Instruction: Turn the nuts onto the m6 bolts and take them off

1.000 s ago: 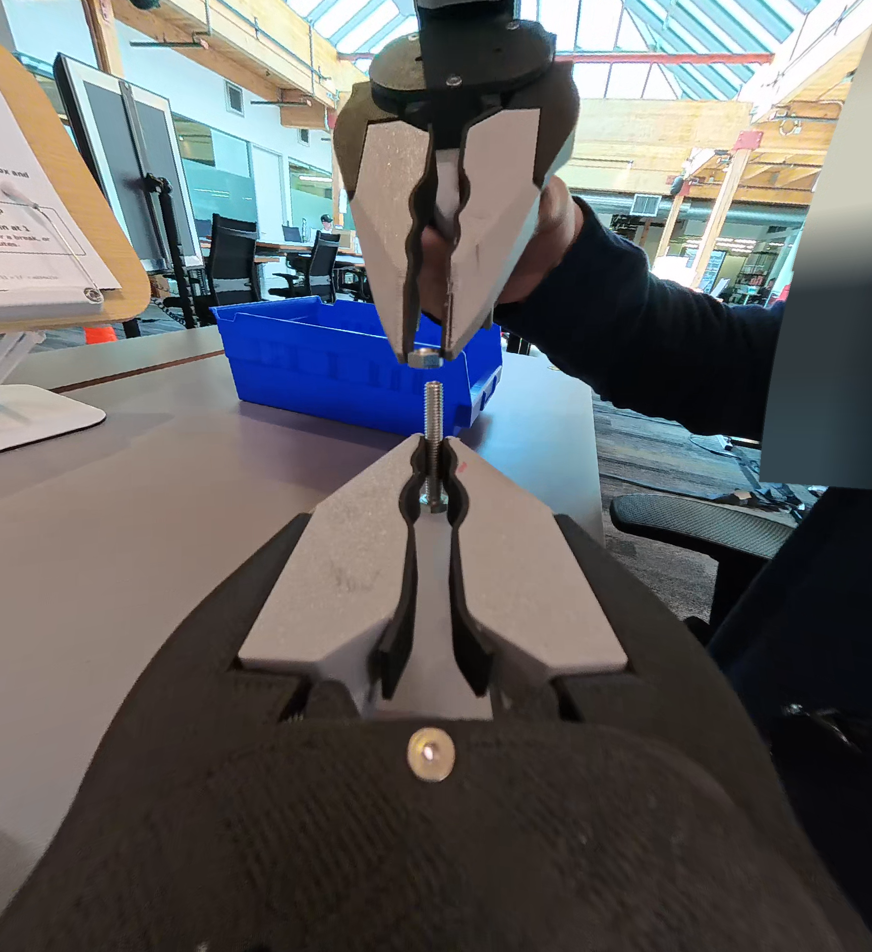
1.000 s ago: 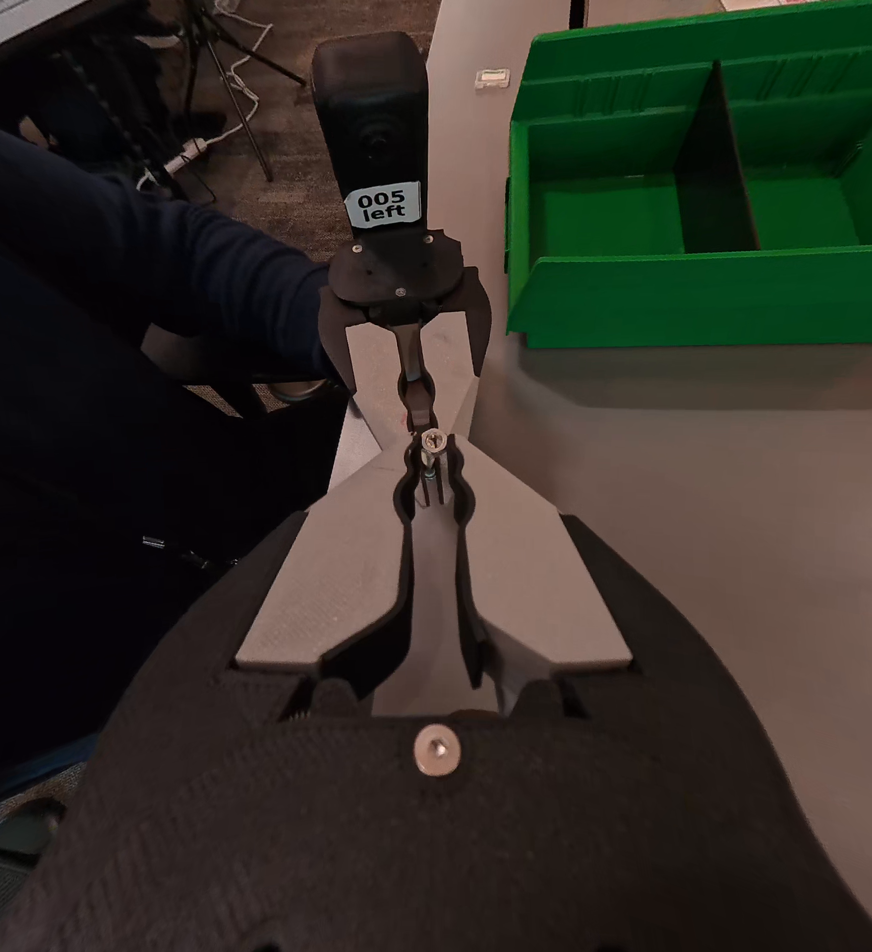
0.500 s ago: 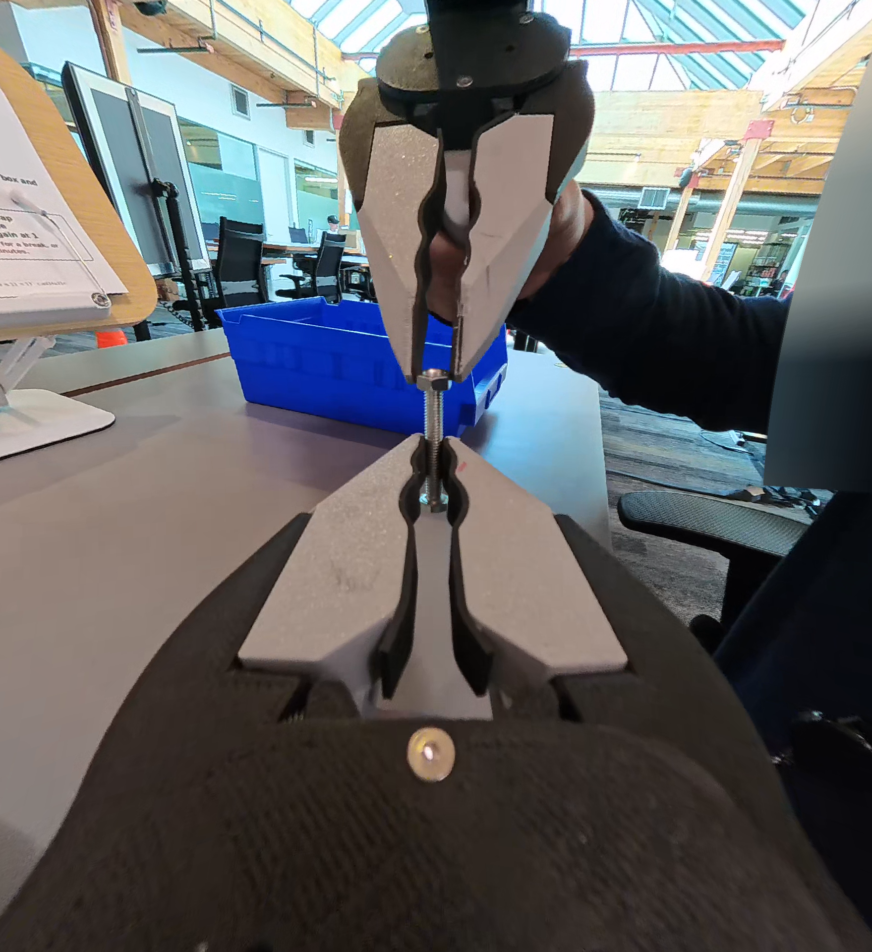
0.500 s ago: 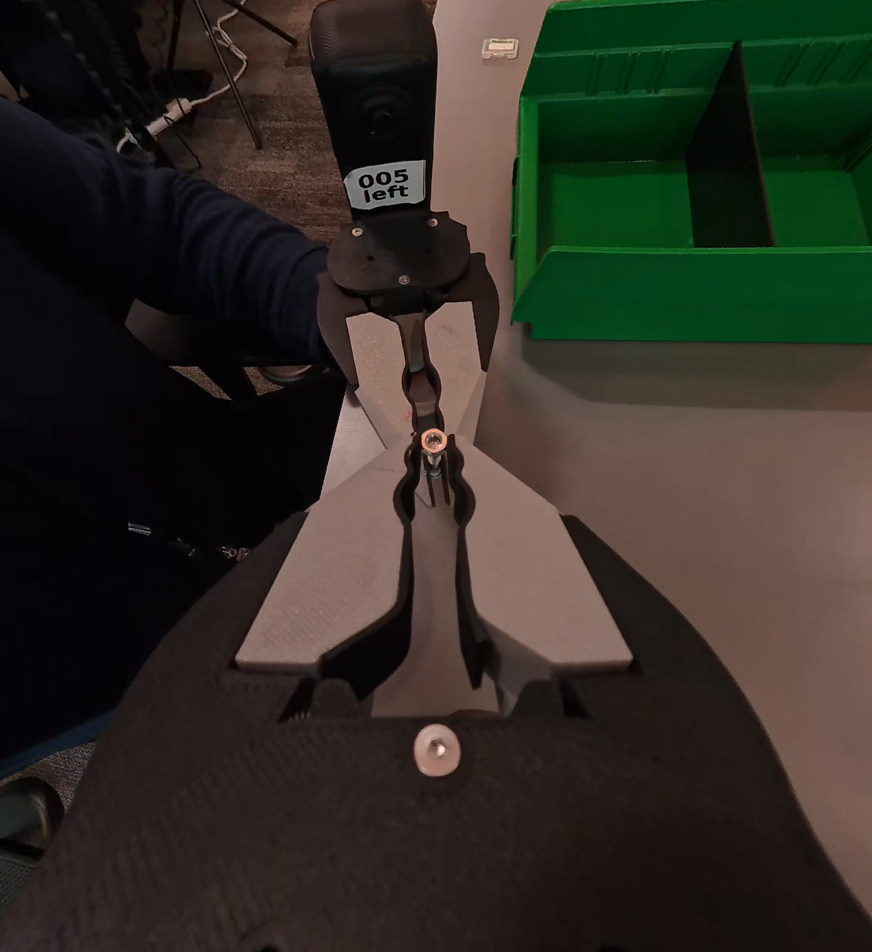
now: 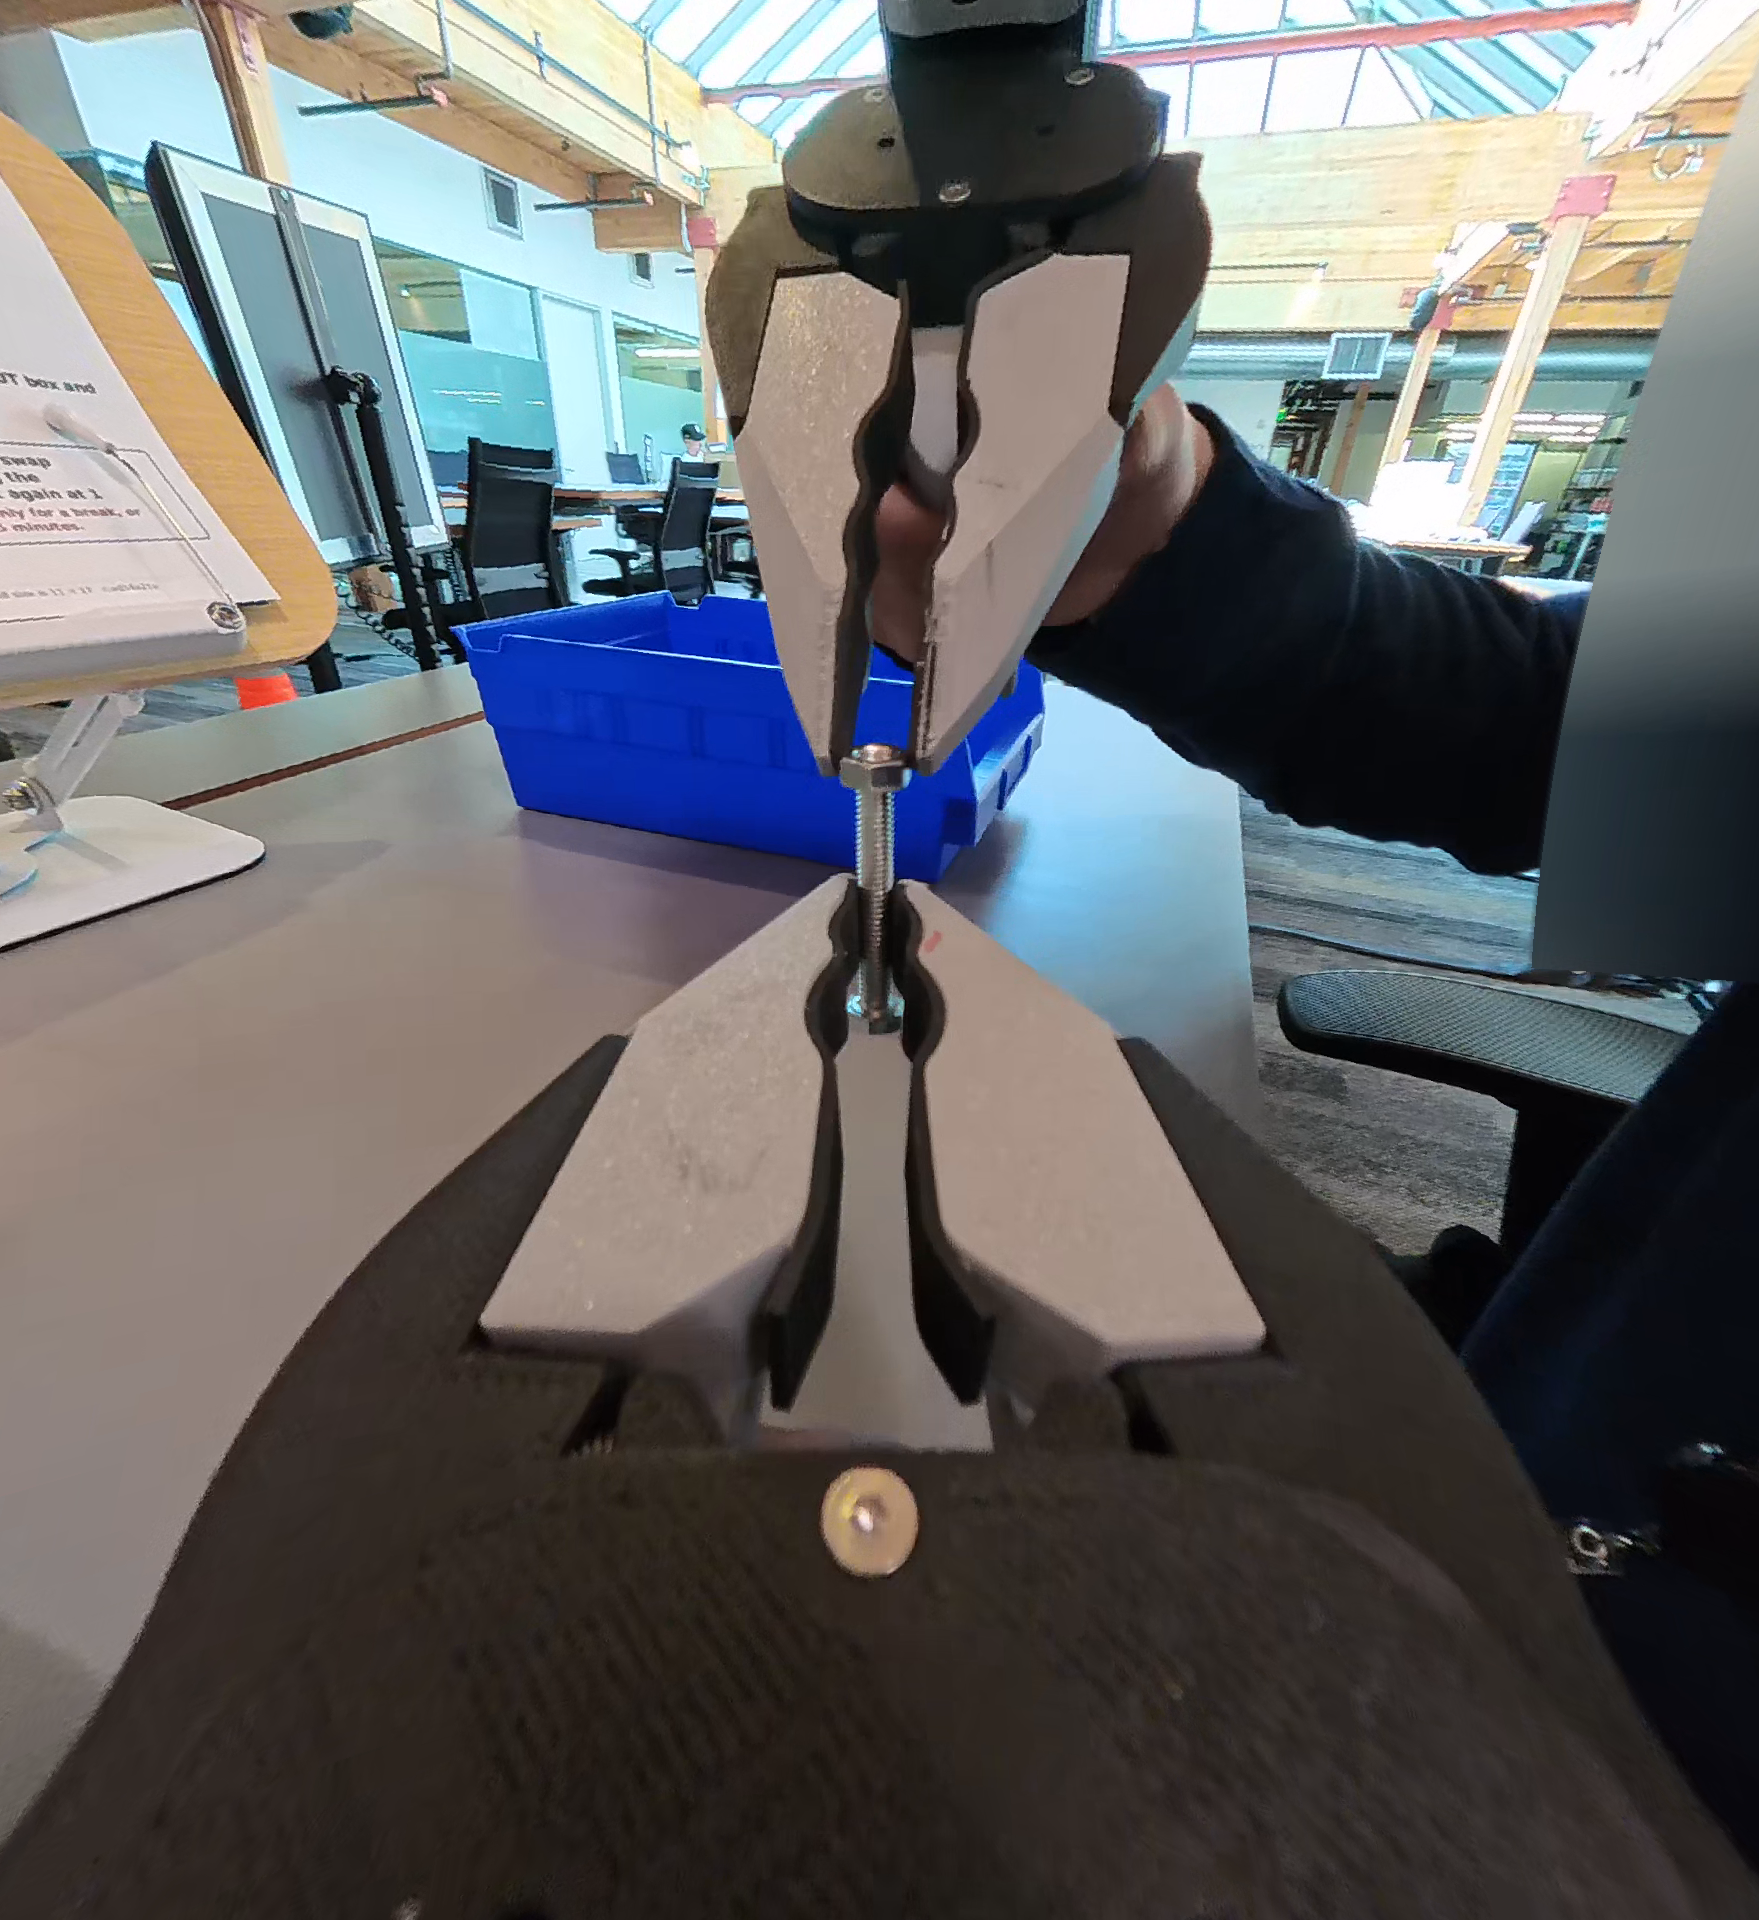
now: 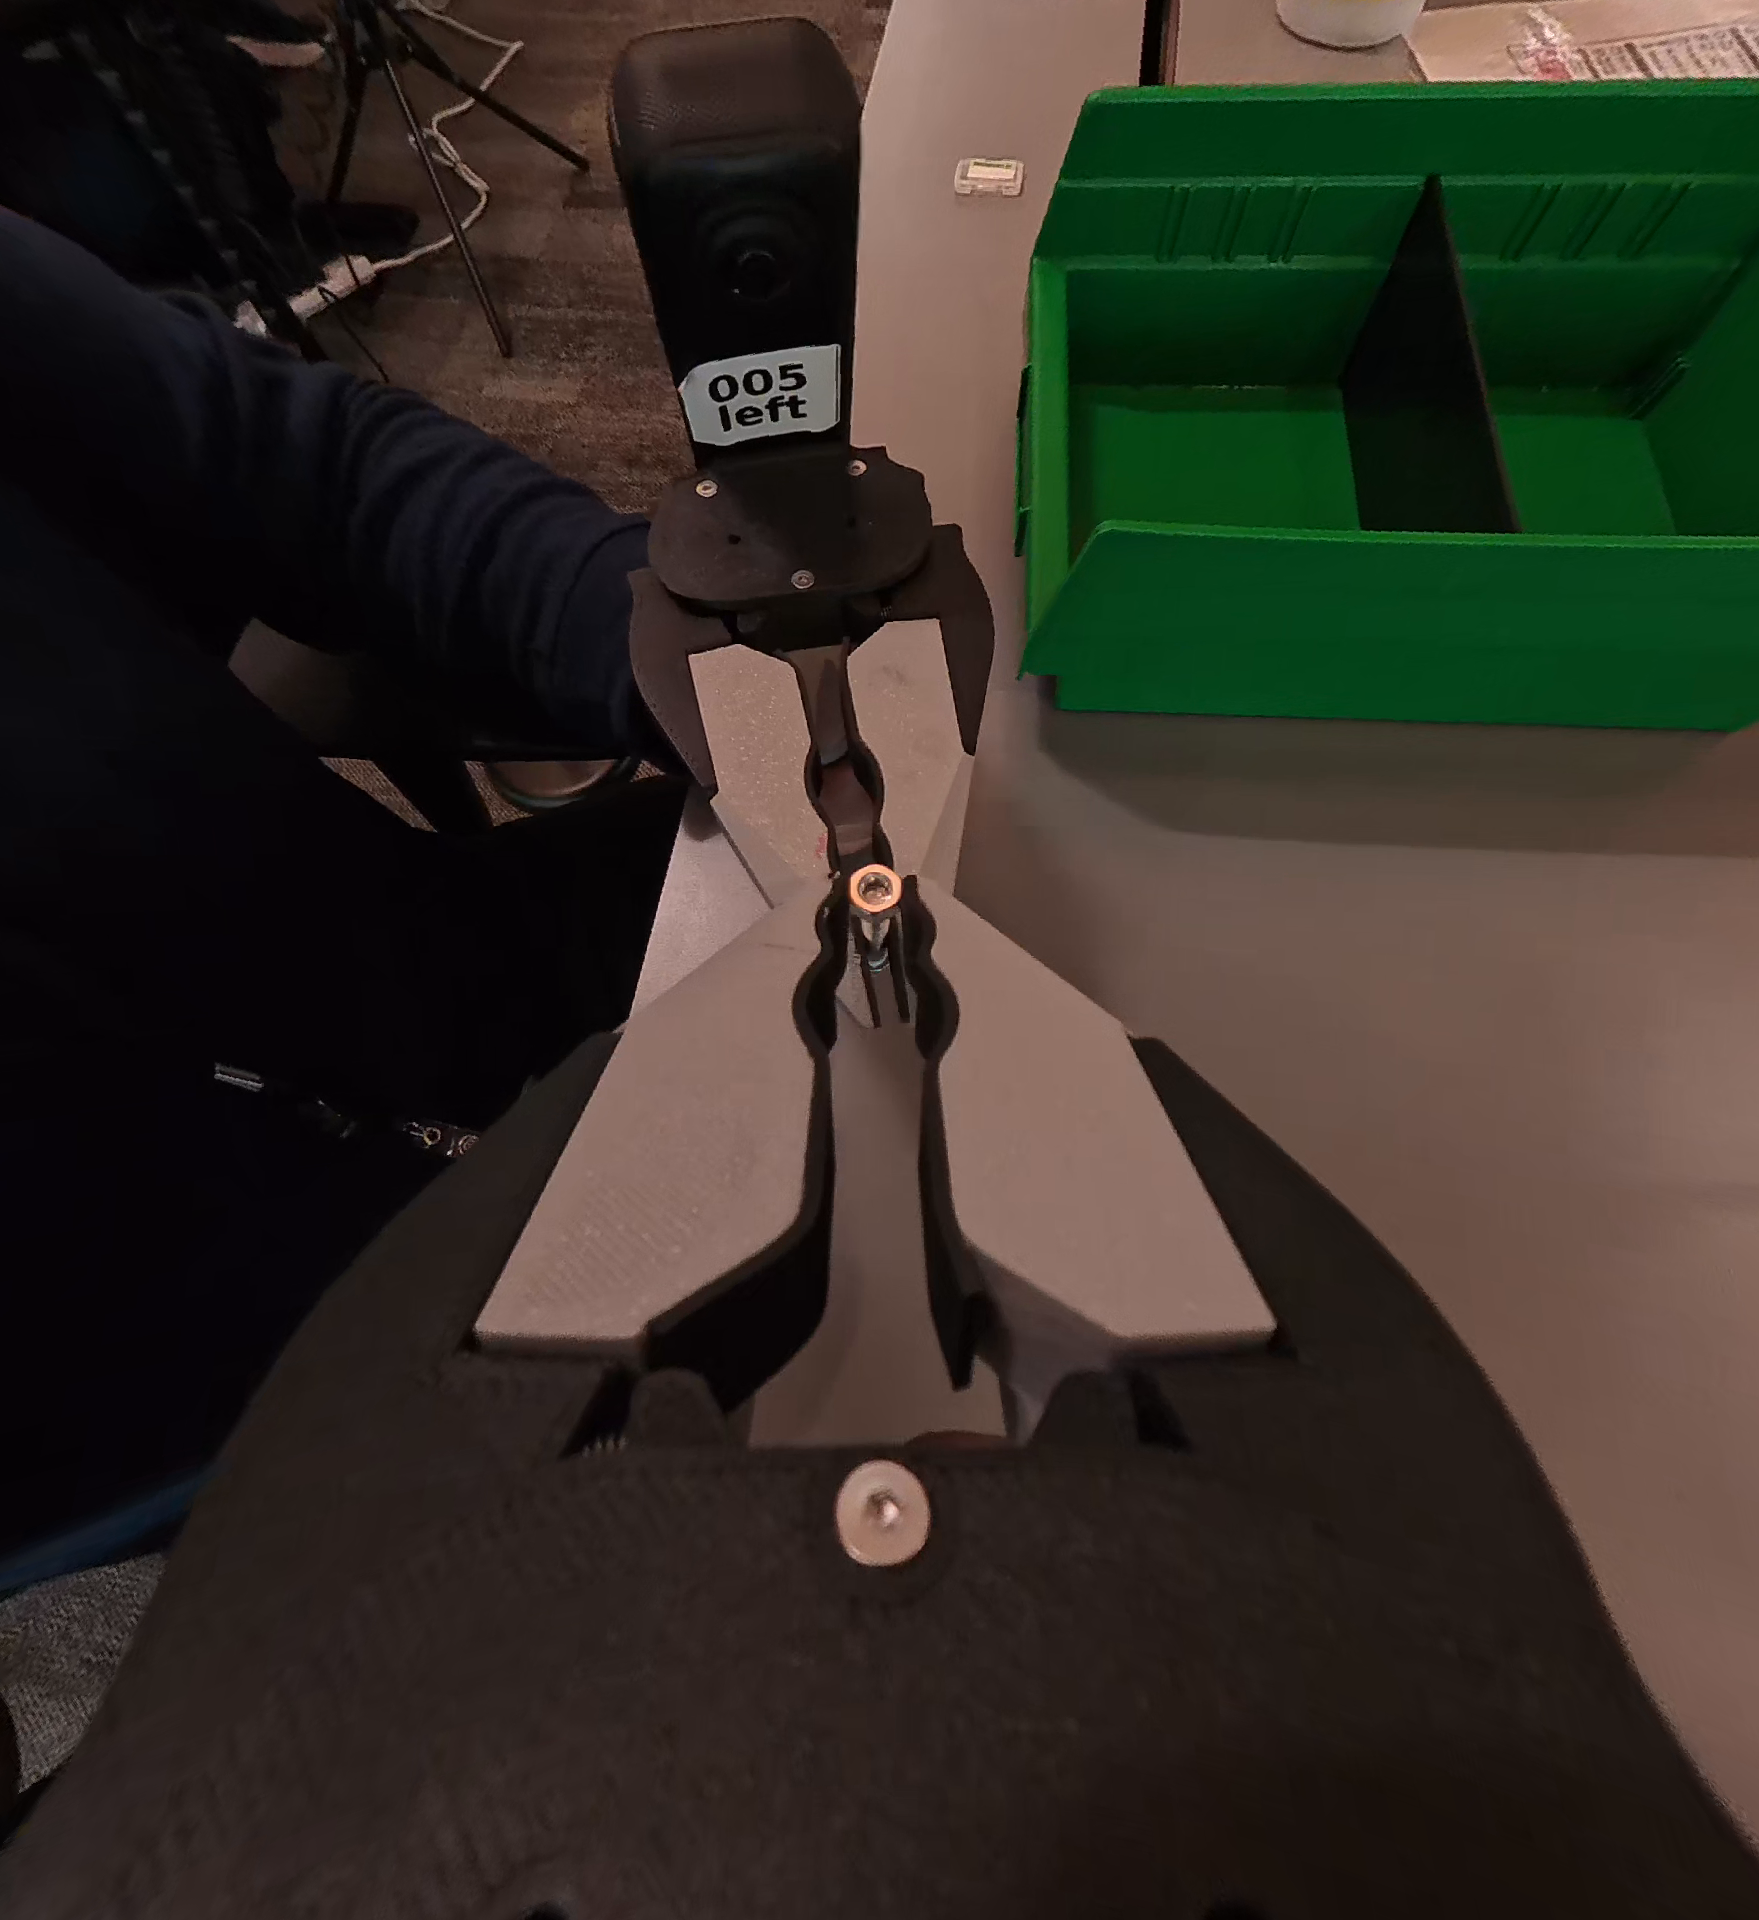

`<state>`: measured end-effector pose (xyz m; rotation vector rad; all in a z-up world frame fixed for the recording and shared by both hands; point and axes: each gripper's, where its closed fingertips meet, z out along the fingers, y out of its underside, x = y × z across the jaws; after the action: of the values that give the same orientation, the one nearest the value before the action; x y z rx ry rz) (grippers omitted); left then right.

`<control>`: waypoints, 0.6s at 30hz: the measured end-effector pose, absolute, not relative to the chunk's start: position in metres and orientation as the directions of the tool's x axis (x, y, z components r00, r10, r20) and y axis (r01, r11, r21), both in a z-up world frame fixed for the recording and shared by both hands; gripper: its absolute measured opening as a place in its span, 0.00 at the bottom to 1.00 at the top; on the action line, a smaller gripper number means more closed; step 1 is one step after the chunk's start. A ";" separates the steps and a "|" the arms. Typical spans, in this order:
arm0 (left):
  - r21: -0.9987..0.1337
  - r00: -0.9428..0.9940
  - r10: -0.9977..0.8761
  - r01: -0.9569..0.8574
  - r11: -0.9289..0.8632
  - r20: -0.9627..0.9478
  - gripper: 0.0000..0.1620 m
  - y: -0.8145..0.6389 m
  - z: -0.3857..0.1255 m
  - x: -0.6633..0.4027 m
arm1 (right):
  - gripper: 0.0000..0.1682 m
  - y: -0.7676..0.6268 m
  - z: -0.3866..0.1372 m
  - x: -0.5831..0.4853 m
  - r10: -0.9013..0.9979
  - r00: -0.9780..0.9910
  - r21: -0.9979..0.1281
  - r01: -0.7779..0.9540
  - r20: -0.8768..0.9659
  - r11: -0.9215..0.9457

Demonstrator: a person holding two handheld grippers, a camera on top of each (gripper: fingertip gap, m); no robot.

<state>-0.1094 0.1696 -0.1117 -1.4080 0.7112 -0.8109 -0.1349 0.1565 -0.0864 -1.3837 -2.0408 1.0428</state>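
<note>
My left gripper (image 5: 873,906) is shut on an M6 bolt (image 5: 875,842) and holds it upright, head down between the fingers, threaded end up. My right gripper (image 5: 877,750) comes down from above and is shut on a silver hex nut (image 5: 875,771). The nut sits on the top end of the bolt's thread. In the right wrist view the nut (image 6: 873,889) shows end-on between my right gripper's (image 6: 873,896) tips. My left gripper (image 6: 856,857) points up at it from beyond. How far the nut is threaded on is not visible.
A blue bin (image 5: 646,717) stands on the grey table (image 5: 231,1091) behind the grippers. A green bin with a black divider (image 6: 1374,623) stands at the right. A document stand (image 5: 75,520) is at the left. An office chair (image 5: 1477,1029) is past the table's right edge. My left and right fingertips are right by each other.
My right gripper has come down with the nut. One second ago there was a gap above the bolt's tip; now the nut rests on the bolt's end. The left gripper held still.
</note>
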 end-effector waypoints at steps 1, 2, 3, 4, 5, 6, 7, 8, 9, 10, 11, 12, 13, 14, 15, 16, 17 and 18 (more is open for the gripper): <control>-0.998 0.563 -0.825 0.061 -0.001 0.035 0.01 0.170 -0.112 -0.110 | 0.04 0.157 -0.086 -0.135 0.924 -0.381 -0.797 0.570 -0.041 0.200; -0.998 0.568 -0.822 0.057 0.006 0.027 0.01 0.170 -0.111 -0.110 | 0.04 0.156 -0.086 -0.135 0.925 -0.378 -0.801 0.566 -0.043 0.194; -0.998 0.572 -0.820 0.054 0.012 0.021 0.01 0.170 -0.111 -0.110 | 0.04 0.156 -0.086 -0.135 0.926 -0.374 -0.806 0.561 -0.045 0.188; -0.998 0.577 -0.816 0.054 0.015 0.019 0.01 0.170 -0.111 -0.110 | 0.04 0.156 -0.086 -0.135 0.929 -0.368 -0.812 0.555 -0.047 0.180; -0.998 0.580 -0.814 0.057 0.015 0.020 0.01 0.170 -0.111 -0.110 | 0.04 0.156 -0.085 -0.135 0.931 -0.362 -0.818 0.549 -0.050 0.170; -0.998 0.585 -0.811 0.060 0.013 0.025 0.01 0.170 -0.111 -0.110 | 0.04 0.156 -0.085 -0.136 0.934 -0.353 -0.823 0.545 -0.052 0.160; -0.998 0.595 -0.803 0.060 0.013 0.025 0.01 0.171 -0.111 -0.111 | 0.04 0.157 -0.085 -0.136 0.938 -0.343 -0.828 0.540 -0.052 0.151; -0.998 0.608 -0.794 0.057 0.019 0.020 0.01 0.172 -0.111 -0.111 | 0.04 0.158 -0.085 -0.136 0.940 -0.336 -0.832 0.536 -0.054 0.144; -0.998 0.622 -0.783 0.052 0.028 0.011 0.01 0.173 -0.110 -0.111 | 0.04 0.158 -0.085 -0.136 0.942 -0.329 -0.836 0.533 -0.059 0.134; -0.998 0.632 -0.775 0.047 0.036 0.002 0.01 0.174 -0.110 -0.111 | 0.04 0.158 -0.085 -0.136 0.944 -0.325 -0.839 0.530 -0.065 0.124; -0.998 0.643 -0.766 0.042 0.042 -0.006 0.01 0.174 -0.110 -0.111 | 0.04 0.158 -0.085 -0.136 0.945 -0.319 -0.841 0.528 -0.070 0.116; -0.998 0.652 -0.758 0.036 0.048 -0.013 0.01 0.175 -0.110 -0.112 | 0.04 0.159 -0.085 -0.136 0.947 -0.314 -0.844 0.525 -0.072 0.110; -0.998 0.659 -0.751 0.031 0.052 -0.019 0.01 0.175 -0.111 -0.112 | 0.04 0.159 -0.085 -0.136 0.948 -0.309 -0.846 0.522 -0.072 0.106; -0.998 0.664 -0.747 0.029 0.054 -0.021 0.01 0.175 -0.111 -0.112 | 0.04 0.159 -0.085 -0.136 0.950 -0.303 -0.849 0.519 -0.071 0.102; -0.998 0.669 -0.743 0.031 0.054 -0.019 0.01 0.176 -0.110 -0.113 | 0.04 0.159 -0.085 -0.136 0.953 -0.296 -0.852 0.514 -0.070 0.097; -0.998 0.674 -0.738 0.031 0.055 -0.020 0.01 0.176 -0.110 -0.113 | 0.04 0.159 -0.085 -0.137 0.954 -0.291 -0.855 0.510 -0.071 0.092; -0.998 0.679 -0.733 0.028 0.057 -0.022 0.01 0.176 -0.110 -0.113 | 0.04 0.160 -0.085 -0.137 0.956 -0.285 -0.858 0.506 -0.070 0.088; -0.998 0.686 -0.727 0.027 0.059 -0.025 0.01 0.177 -0.110 -0.113 | 0.04 0.160 -0.085 -0.137 0.958 -0.279 -0.861 0.501 -0.069 0.084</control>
<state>-0.1132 0.1767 -0.1104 -1.4097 0.6305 -0.6320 -0.1370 0.1599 -0.0848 -1.4351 -1.8366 1.1185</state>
